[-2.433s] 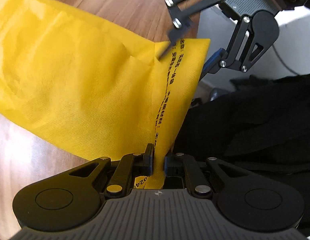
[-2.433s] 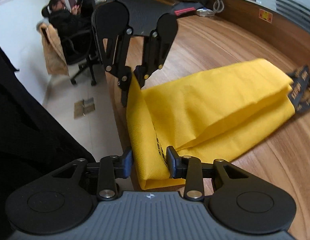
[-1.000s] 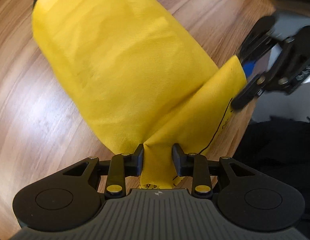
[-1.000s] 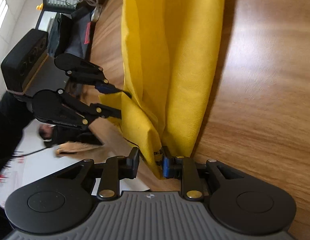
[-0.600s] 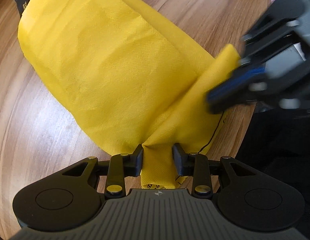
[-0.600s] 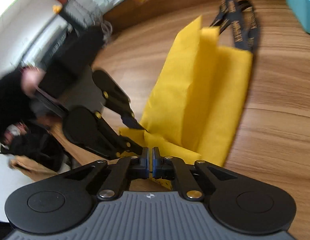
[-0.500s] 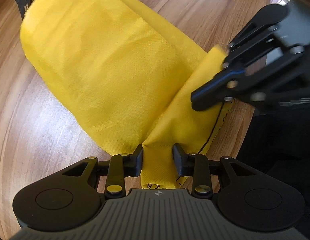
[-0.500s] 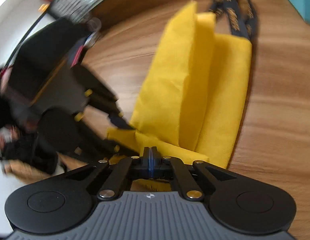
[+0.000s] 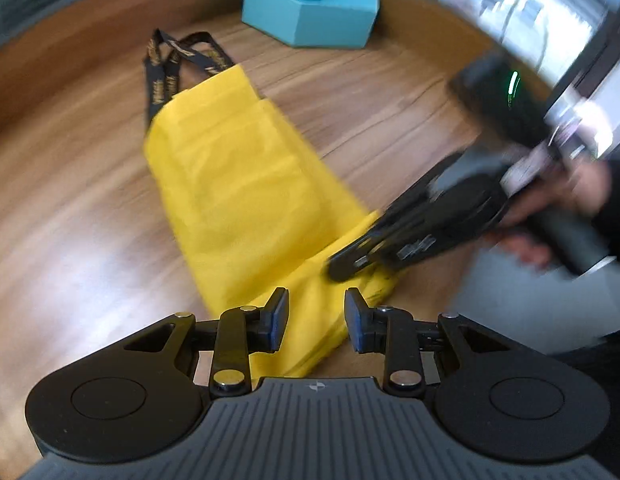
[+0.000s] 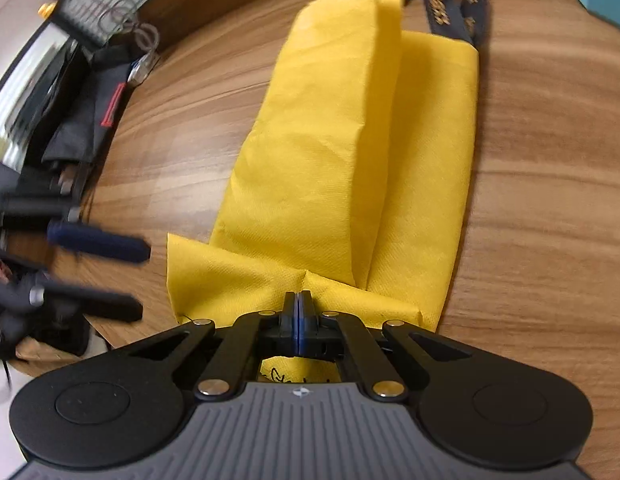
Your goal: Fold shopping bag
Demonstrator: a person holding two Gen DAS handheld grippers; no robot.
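The yellow shopping bag [image 9: 238, 184] lies folded into a long narrow strip on the wooden table, its black printed handles [image 9: 166, 68] at the far end. My left gripper [image 9: 315, 314] is open, its jaws on either side of the bag's near bottom edge without gripping it. My right gripper [image 10: 298, 308] is shut on the bottom edge of the bag [image 10: 349, 160]. The right gripper shows blurred in the left wrist view [image 9: 349, 266], pinching the bag's near corner. The handles [image 10: 441, 4] lie at the far end in the right wrist view. The left gripper's fingers [image 10: 98, 242] show blurred at the left.
A teal hexagonal box [image 9: 310, 8] stands on the table beyond the handles. A black pouch with red trim [image 10: 94, 116] and cables lie at the table's back left in the right wrist view. The table edge [image 10: 110, 344] runs close by the bag's bottom.
My left gripper has opened wider and drawn back from the bag's bottom edge. My right gripper stays shut on the edge. The bag has been laid flat on the table.
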